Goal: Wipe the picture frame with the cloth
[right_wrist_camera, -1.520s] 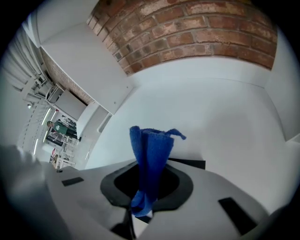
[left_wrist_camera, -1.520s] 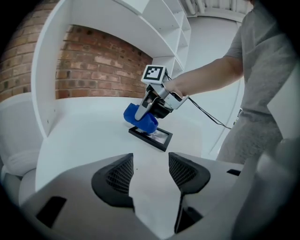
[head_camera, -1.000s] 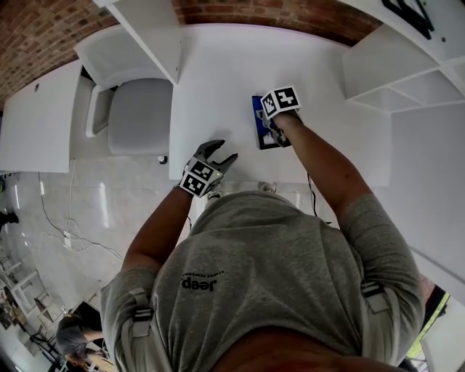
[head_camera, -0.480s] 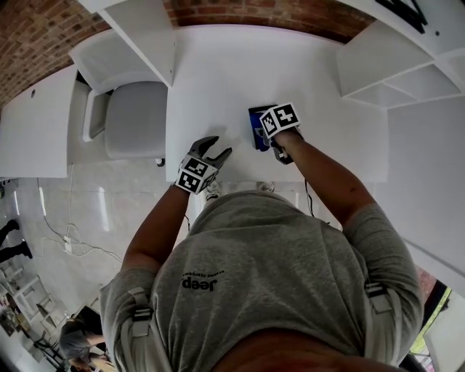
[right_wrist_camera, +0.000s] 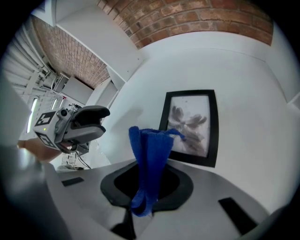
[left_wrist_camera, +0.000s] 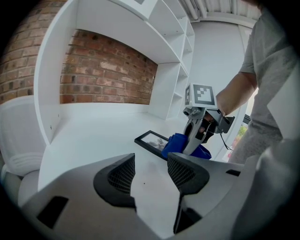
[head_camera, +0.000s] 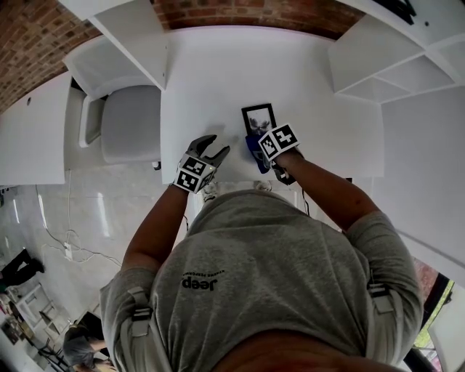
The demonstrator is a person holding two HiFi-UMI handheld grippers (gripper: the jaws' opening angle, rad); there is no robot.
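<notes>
A black picture frame lies flat on the white table; it also shows in the left gripper view and the right gripper view. My right gripper is shut on a blue cloth, which hangs bunched just off the frame's near end. My left gripper rests to the left of the frame near the table's front edge. Its jaws have just been closing a little but stand open, with nothing between them.
A white chair stands left of the table. White shelf units rise at the right, and a white panel at the back left. A brick wall runs behind. The table's front edge is right by my grippers.
My right gripper has drawn the cloth back toward the near table edge, off the frame, so the whole frame now shows. The left gripper has stayed in place.
</notes>
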